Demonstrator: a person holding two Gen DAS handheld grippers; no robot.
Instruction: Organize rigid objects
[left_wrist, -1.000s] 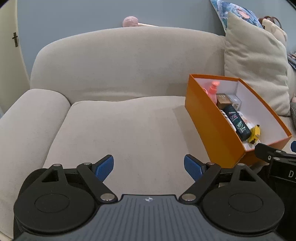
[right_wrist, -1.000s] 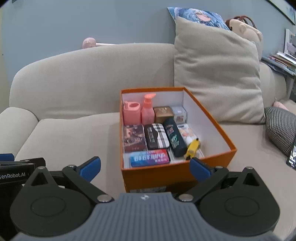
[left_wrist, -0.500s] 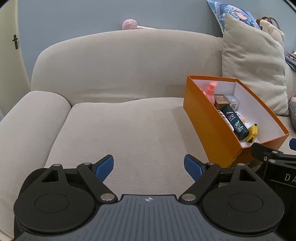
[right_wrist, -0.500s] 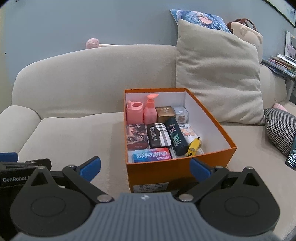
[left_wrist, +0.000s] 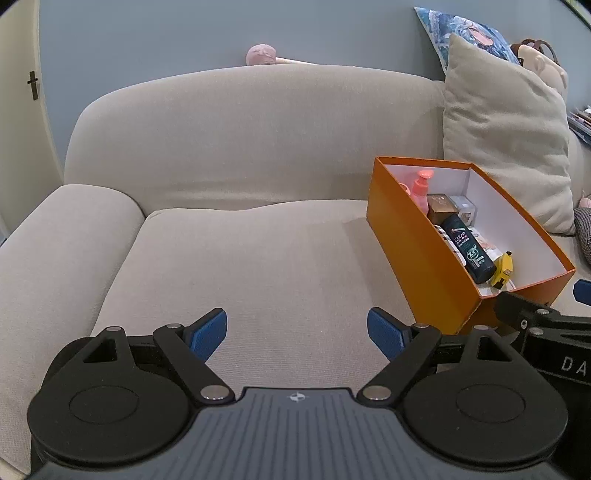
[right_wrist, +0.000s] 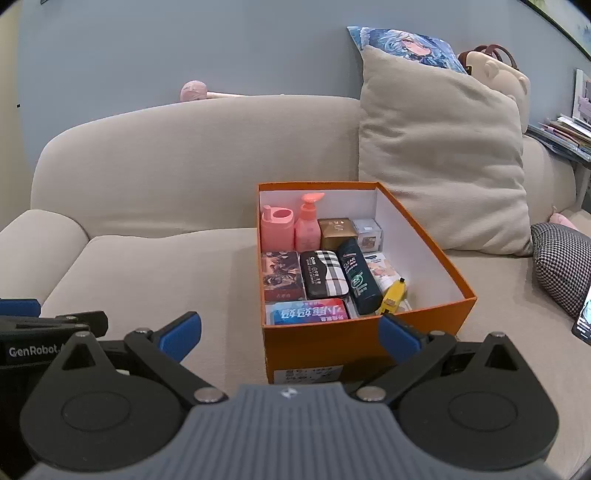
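An orange box (right_wrist: 436, 254) with a white inside stands on the beige sofa seat (left_wrist: 258, 266). It holds pink bottles (right_wrist: 308, 229), a gold box (right_wrist: 337, 232), a dark shampoo bottle (right_wrist: 360, 280), a plaid case (right_wrist: 325, 273), a yellow item (right_wrist: 393, 295) and flat packs, packed side by side. The box also shows in the left wrist view (left_wrist: 417, 258) at the right. My left gripper (left_wrist: 297, 332) is open and empty over the bare seat. My right gripper (right_wrist: 290, 334) is open and empty just in front of the box.
A large beige cushion (right_wrist: 443, 162) leans on the backrest behind the box. A checked cushion (right_wrist: 561, 266) lies at the far right. The sofa armrest (left_wrist: 62, 236) is at the left. A pink object (left_wrist: 262, 55) lies behind the backrest.
Both grippers have pulled back from the box and sofa, so the box looks smaller and farther. Both jaws stay open and empty.
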